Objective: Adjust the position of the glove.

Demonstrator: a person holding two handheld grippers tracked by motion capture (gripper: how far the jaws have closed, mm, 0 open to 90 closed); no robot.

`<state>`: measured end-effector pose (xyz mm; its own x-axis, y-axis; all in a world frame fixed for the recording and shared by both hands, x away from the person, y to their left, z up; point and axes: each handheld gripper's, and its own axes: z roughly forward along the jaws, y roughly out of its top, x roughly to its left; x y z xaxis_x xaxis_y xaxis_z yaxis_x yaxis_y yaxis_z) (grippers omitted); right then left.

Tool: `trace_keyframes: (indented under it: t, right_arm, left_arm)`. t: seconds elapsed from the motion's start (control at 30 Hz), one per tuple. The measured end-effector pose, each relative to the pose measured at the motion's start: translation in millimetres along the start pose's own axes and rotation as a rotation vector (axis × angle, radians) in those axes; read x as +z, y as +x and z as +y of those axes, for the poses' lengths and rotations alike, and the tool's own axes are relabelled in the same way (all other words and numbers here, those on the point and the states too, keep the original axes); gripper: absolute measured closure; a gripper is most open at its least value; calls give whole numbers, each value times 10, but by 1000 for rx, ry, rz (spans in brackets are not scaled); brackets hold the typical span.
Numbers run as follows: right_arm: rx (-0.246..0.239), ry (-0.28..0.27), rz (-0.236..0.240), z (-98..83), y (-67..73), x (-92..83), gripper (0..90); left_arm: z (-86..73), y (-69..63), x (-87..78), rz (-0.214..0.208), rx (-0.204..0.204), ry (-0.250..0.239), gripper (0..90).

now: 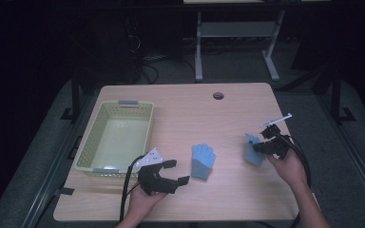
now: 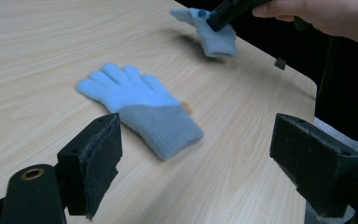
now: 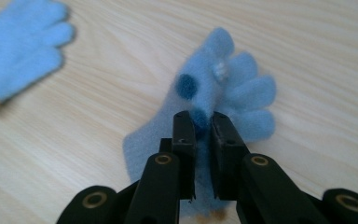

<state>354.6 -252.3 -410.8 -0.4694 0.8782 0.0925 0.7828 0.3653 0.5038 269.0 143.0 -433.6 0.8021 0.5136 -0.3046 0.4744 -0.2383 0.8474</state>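
Glove (image 3: pixel 223 88) fingers away from tongs (image 3: pixel 201 122)

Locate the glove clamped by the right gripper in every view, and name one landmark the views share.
High view: the held glove is right of centre, at the right gripper.
Left gripper view: top, right of centre, partly lifted off the table.
Right gripper view: centre, pinched between the jaws.
Shared landmark: the second glove, lying flat on the table.

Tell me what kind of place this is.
Probably a lab or workshop set up for recording: a bare wooden table, a second desk frame behind, and cables on a dark floor.
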Motion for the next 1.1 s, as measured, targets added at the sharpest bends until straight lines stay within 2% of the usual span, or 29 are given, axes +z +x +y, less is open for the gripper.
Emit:
trace_keyframes:
  t: [0.27, 0.37, 0.47, 0.77, 0.8, 0.9, 0.93, 1.1]
  right_arm:
    - [-67, -18, 21, 109, 234, -89, 819]
    - [-96, -25, 27, 151, 313, -109, 818]
    - [-107, -25, 37, 185, 385, -120, 818]
    - [-153, -33, 71, 254, 607, -131, 815]
    - [-170, -32, 78, 276, 674, -132, 815]
    - [-187, -32, 84, 299, 742, -126, 814]
    - [-209, -32, 88, 328, 799, -118, 813]
    - [-227, -31, 114, 385, 910, -81, 811]
  left_arm:
    - [6, 5, 9, 7, 6, 2, 163]
    - [3, 15, 6, 7, -4, 1, 164]
    - [-4, 18, 3, 6, -6, 2, 163]
    - [4, 14, -5, 8, -3, 1, 164]
    - [12, 13, -8, 9, -1, -4, 164]
    - [16, 18, -15, 10, 1, -11, 164]
    - [6, 27, -11, 12, -7, -4, 164]
    - [13, 25, -18, 13, -1, -6, 164]
